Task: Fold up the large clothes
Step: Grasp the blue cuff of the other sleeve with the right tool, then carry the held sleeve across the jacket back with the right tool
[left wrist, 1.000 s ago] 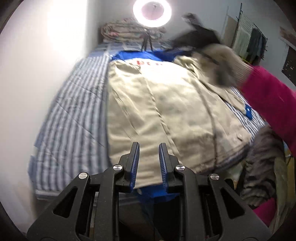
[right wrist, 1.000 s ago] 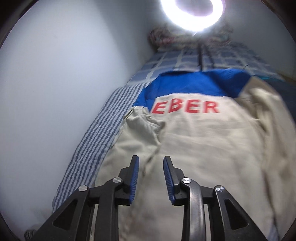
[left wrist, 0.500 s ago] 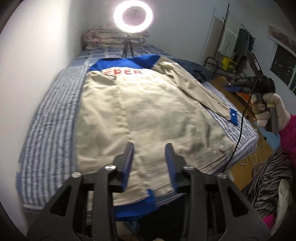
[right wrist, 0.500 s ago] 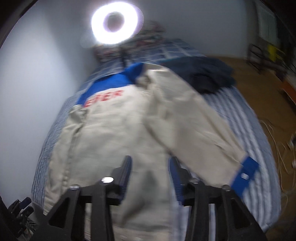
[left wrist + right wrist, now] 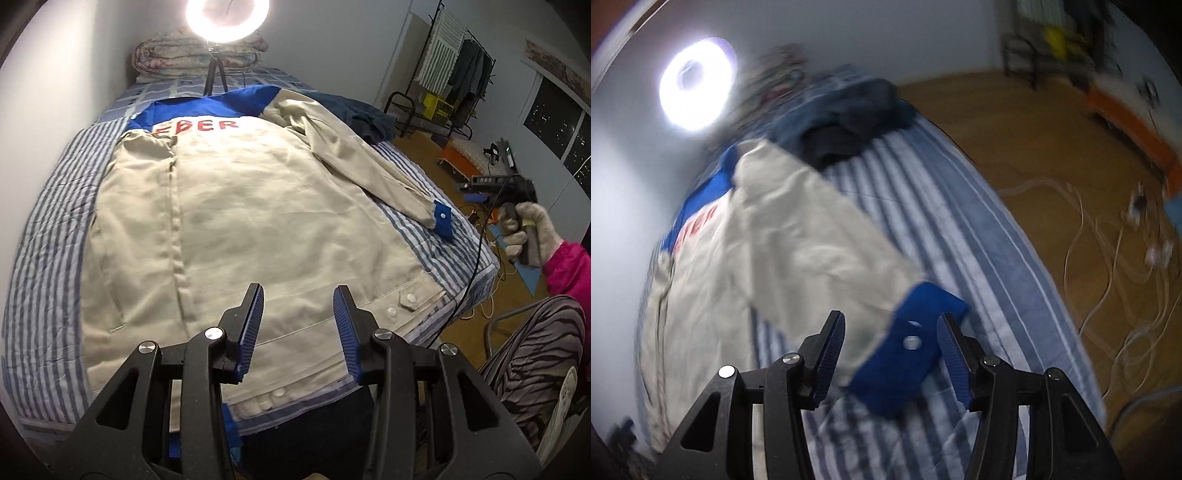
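Now left fingers (image 5: 297,328) parted, empty, over jacket (image 5: 258,206) hem on bed (image 5: 44,229); right fingers (image 5: 890,354) spread, straddling blue cuff (image 5: 908,347), not gripping.

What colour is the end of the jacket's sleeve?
Blue cuff, with a white snap; clearest in the right wrist view.

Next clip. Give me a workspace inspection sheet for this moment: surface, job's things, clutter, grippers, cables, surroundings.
Surface: bed with blue-striped sheet.
Job's things: beige jacket spread back-up, red lettering; one sleeve stretched out sideways, its blue cuff flat on the sheet.
Clutter: dark clothes and folded quilts at the far end.
Grippers: left gripper open over the hem; right gripper open, jaws either side of the cuff, not pressing.
Cables: black lead from the gloved hand; loose cords on the floor.
Surroundings: ring light, clothes rack.
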The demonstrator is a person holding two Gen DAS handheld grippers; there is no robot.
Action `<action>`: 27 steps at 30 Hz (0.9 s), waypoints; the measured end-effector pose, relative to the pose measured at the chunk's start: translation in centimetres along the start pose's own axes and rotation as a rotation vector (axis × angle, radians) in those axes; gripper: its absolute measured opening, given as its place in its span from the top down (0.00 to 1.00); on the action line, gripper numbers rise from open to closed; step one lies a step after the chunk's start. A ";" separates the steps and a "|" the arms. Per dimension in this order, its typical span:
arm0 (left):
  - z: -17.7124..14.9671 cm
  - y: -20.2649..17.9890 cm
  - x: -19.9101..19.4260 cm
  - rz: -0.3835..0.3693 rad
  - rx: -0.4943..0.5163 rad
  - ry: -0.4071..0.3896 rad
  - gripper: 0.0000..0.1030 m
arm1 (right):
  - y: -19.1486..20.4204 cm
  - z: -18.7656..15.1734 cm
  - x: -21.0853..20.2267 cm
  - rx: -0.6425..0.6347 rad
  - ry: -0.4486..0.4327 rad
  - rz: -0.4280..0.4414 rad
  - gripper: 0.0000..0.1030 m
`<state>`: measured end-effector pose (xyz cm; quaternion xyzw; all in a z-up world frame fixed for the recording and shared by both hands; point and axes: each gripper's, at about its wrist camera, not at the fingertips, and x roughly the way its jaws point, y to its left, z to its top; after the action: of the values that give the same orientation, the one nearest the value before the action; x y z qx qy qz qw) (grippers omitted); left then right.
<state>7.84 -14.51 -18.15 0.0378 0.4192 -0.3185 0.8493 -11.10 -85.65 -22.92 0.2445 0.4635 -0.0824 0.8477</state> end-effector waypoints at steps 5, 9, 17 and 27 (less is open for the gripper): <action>0.1 -1.4 0.7 0.002 0.047 0.022 0.61 | -5.1 -0.6 2.9 0.223 0.020 0.103 0.46; 0.1 -2.2 1.4 0.005 0.073 0.043 0.61 | -7.0 -1.0 4.6 0.335 0.033 0.184 0.48; 0.2 -2.2 2.4 0.003 0.073 0.056 0.61 | -5.8 0.5 6.4 0.295 0.056 0.186 0.76; 0.3 -1.1 2.1 -0.023 0.056 0.048 0.61 | 4.0 1.2 0.1 -0.108 -0.036 -0.001 1.00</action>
<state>8.32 -16.57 -19.29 0.0643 0.4310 -0.3391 0.8338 -8.68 -82.76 -21.11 0.1964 0.4520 -0.0620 0.8679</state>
